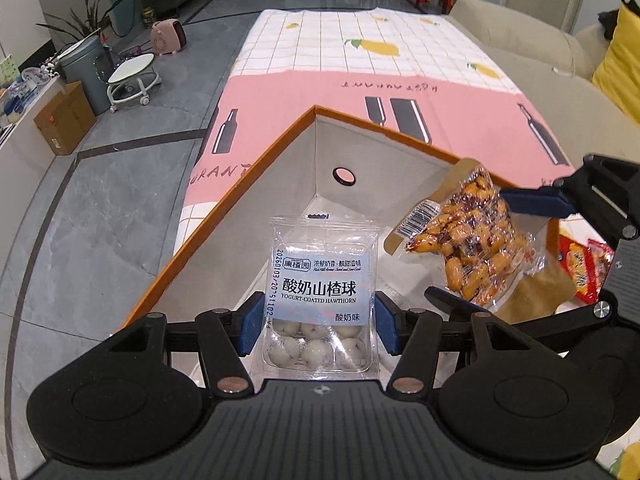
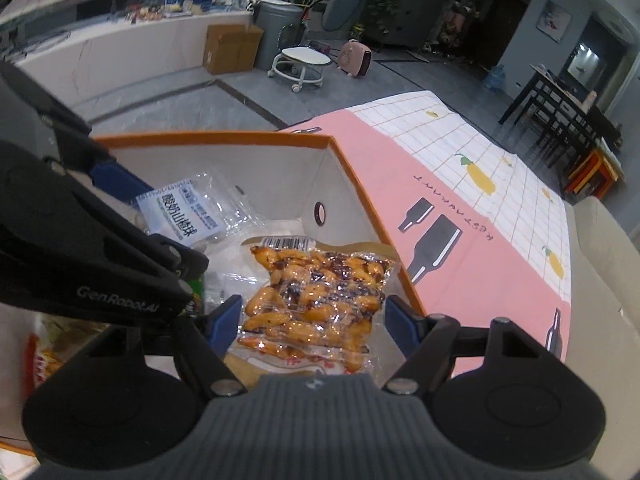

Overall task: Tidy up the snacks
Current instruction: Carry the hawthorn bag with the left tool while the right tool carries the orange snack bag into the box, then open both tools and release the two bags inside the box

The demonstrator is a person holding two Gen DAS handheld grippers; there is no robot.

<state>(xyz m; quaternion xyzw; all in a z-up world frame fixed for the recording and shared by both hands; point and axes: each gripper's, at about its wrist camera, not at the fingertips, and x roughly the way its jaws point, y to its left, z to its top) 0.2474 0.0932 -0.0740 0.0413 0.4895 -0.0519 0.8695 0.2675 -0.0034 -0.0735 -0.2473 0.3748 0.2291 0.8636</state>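
My left gripper [image 1: 320, 328] is shut on a clear pack of white yogurt-coated hawthorn balls [image 1: 320, 288], its blue pads pressed on both side edges. The pack hangs over the inside of a grey box with an orange rim [image 1: 240, 196]. My right gripper [image 2: 314, 322] is shut on a clear pack of orange nuts with dark chili bits [image 2: 316, 296], held over the same box [image 2: 224, 138] near its right wall. In the left wrist view the nut pack [image 1: 472, 248] hangs tilted, to the right of the hawthorn pack. In the right wrist view the hawthorn pack [image 2: 188, 212] shows at the left.
The box stands on a table with a pink and white checked cloth [image 1: 360, 64]. Red snack packets [image 1: 584, 268] lie outside the box on the right. A beige sofa [image 1: 520, 32] runs along the table's right side and grey tiled floor [image 1: 100, 220] lies to the left.
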